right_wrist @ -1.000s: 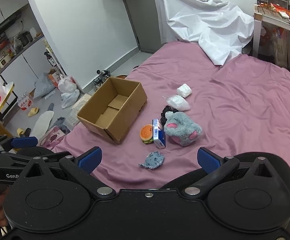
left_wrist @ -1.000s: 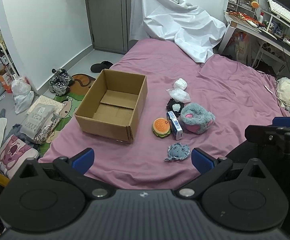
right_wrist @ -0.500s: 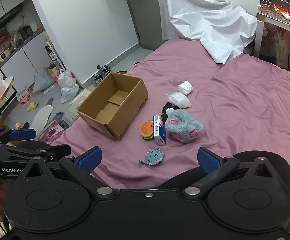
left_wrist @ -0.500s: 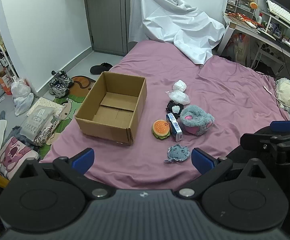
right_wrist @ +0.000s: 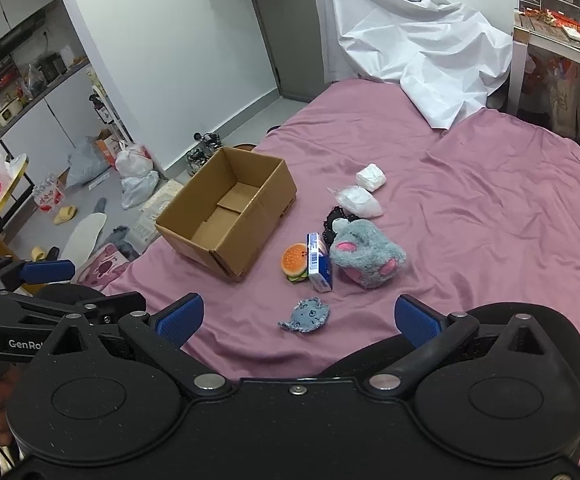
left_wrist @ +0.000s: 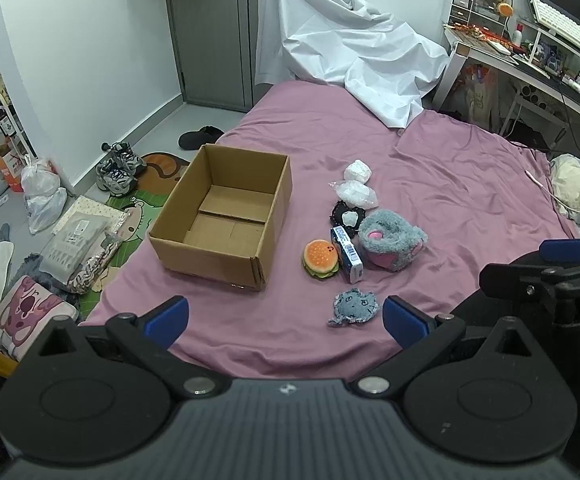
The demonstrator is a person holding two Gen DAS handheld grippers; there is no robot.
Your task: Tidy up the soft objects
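Observation:
An open, empty cardboard box (left_wrist: 226,220) (right_wrist: 230,220) sits on the purple bed. To its right lies a cluster: a burger plush (left_wrist: 321,259) (right_wrist: 295,261), a blue-white carton (left_wrist: 347,254) (right_wrist: 319,266), a grey-pink fluffy plush (left_wrist: 389,239) (right_wrist: 363,254), a black lace item (left_wrist: 345,216) (right_wrist: 331,220), a clear bag (left_wrist: 355,193) (right_wrist: 357,201) and a white packet (left_wrist: 357,170) (right_wrist: 371,176). A small blue-grey plush (left_wrist: 355,306) (right_wrist: 305,315) lies nearest. My left gripper (left_wrist: 286,316) and right gripper (right_wrist: 295,316) hover open above the bed's near edge, holding nothing.
A white sheet (left_wrist: 349,60) drapes the bed's far end. A cluttered desk (left_wrist: 529,52) stands at the right. Shoes (left_wrist: 118,168), bags (left_wrist: 42,196) and cushions (left_wrist: 30,312) litter the floor left of the bed. A beige pillow (left_wrist: 573,188) lies at the bed's right edge.
Both grippers have drifted slightly forward and upward; the objects sit a little lower in the right wrist view. Nothing on the bed has moved.

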